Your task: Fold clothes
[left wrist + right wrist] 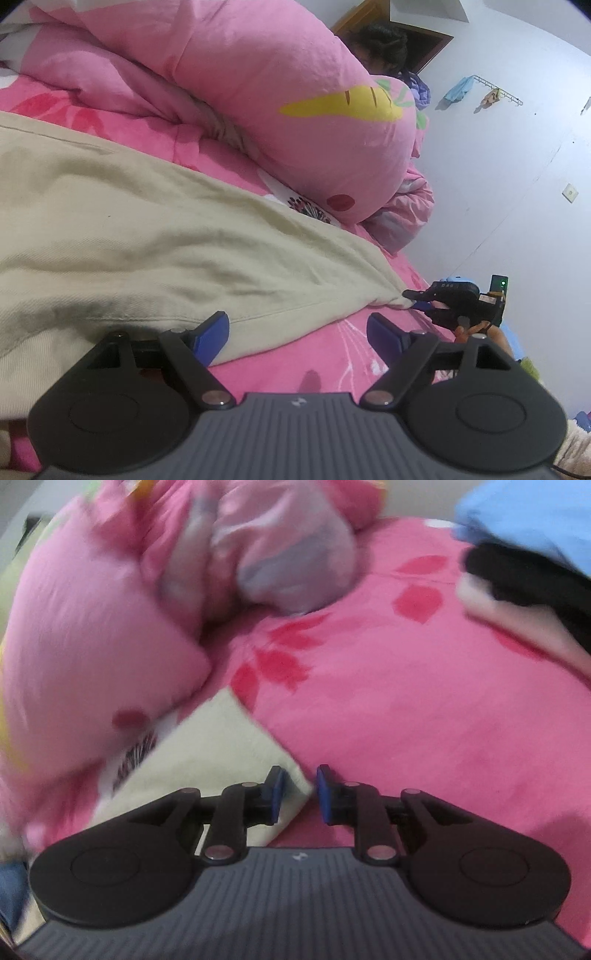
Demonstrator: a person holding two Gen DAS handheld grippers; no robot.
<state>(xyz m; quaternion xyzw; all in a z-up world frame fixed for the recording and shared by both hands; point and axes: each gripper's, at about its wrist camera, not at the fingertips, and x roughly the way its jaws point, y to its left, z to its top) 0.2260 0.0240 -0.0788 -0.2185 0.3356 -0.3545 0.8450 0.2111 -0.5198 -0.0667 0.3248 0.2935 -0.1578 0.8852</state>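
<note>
beige garment (pixel 129 229) lies flat on the pink bedsheet (pixel 314 354). right gripper (pixel 299 794) pinches its corner; left gripper (pixel 295 332) spread wide, empty, at its hem. advice: clamp the hem before lifting.

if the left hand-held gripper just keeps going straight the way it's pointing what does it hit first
Probably the hem of the beige garment: the open left hand-held gripper straddles its edge on the pink bedsheet. Beyond lies the pink pillow. Depth is hard to judge through the fisheye.

A beige garment (pixel 129 236) lies spread, wrinkled, across the pink bed.
</note>
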